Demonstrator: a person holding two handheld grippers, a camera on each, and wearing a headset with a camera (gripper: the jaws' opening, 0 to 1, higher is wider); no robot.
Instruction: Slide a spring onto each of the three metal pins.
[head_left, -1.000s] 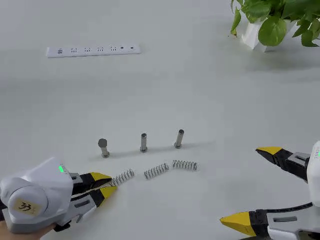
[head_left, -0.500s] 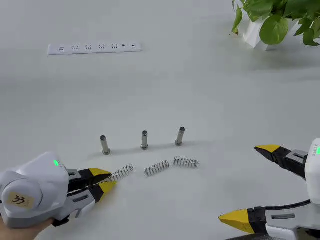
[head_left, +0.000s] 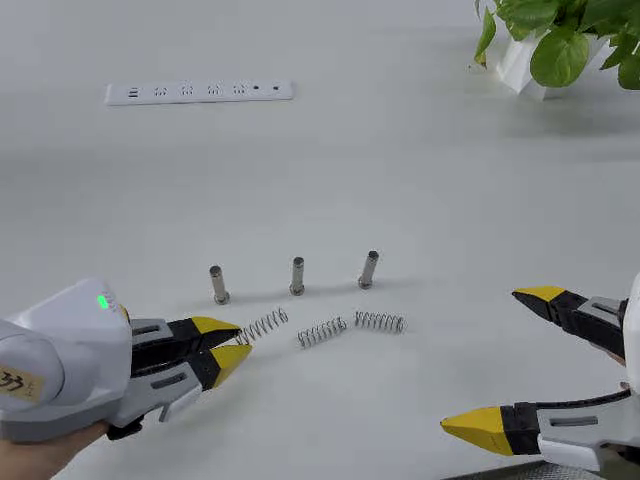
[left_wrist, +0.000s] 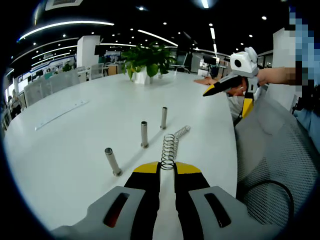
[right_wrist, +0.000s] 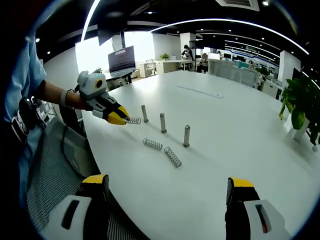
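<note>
Gripping the left tongs (head_left: 232, 345) from behind, a hand (head_left: 40, 455) is holding them low at the near left of the surface (head_left: 420, 180) in the head view, pointing them right and slightly away. Their jaws are standing narrow, pinching the near end of the left spring (head_left: 266, 324), which is angling out toward the gap between the left pin (head_left: 218, 285) and the middle pin (head_left: 297, 276). The middle spring (head_left: 322, 332) and the right spring (head_left: 380, 322) are lying flat in front of the middle pin and the right pin (head_left: 369, 270). A tag on the white body is reading "33". The right tongs (head_left: 505, 360) are hovering at the near right, gaping wide and holding nothing.

From the left gripper view, the yellow tips are clamping the end coil of the left spring (left_wrist: 169, 150), with the left pin (left_wrist: 112, 161) standing to its left.

From the right gripper view, the right tongs' own jaws are spreading far apart, while the left tongs (right_wrist: 120, 119) are holding the left spring (right_wrist: 133, 120) level near the left pin (right_wrist: 144, 112).
</note>
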